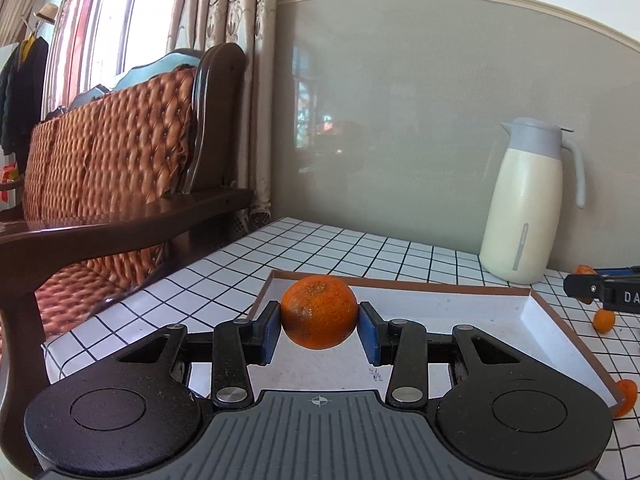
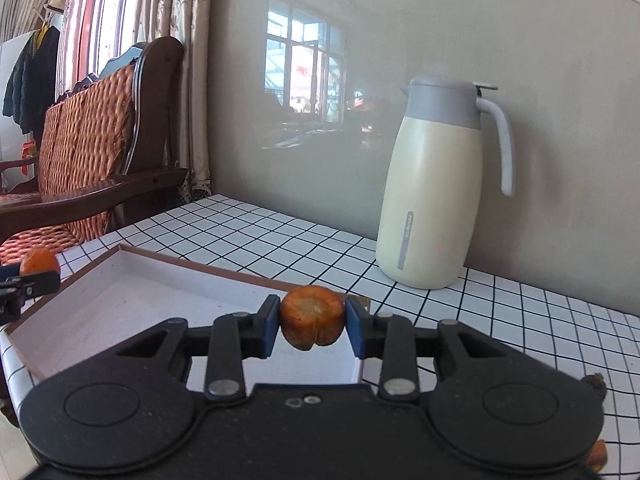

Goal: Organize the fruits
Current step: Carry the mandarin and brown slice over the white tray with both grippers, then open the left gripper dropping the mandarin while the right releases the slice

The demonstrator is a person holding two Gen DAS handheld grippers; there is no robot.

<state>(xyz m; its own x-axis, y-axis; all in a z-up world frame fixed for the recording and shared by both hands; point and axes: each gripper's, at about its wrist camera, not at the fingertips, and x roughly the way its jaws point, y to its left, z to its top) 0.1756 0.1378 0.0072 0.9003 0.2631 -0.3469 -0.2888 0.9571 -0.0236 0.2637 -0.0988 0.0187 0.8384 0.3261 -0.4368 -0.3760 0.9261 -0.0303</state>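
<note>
My left gripper (image 1: 319, 326) is shut on a round orange (image 1: 319, 311) and holds it over the near left part of a shallow white tray with a brown rim (image 1: 460, 312). My right gripper (image 2: 312, 326) is shut on a smaller, wrinkled orange fruit (image 2: 312, 317) above the tray's near right corner (image 2: 120, 296). The right gripper's tip (image 1: 608, 288) shows at the right edge of the left wrist view. The left gripper with its orange (image 2: 38, 262) shows at the left edge of the right wrist view.
A cream thermos jug with a grey lid (image 1: 524, 204) stands at the wall on the white checked tablecloth (image 1: 320, 248). Small orange fruits lie right of the tray (image 1: 604, 320) (image 1: 626, 396) (image 2: 598, 454). A wooden sofa with woven cushions (image 1: 112, 160) stands left of the table.
</note>
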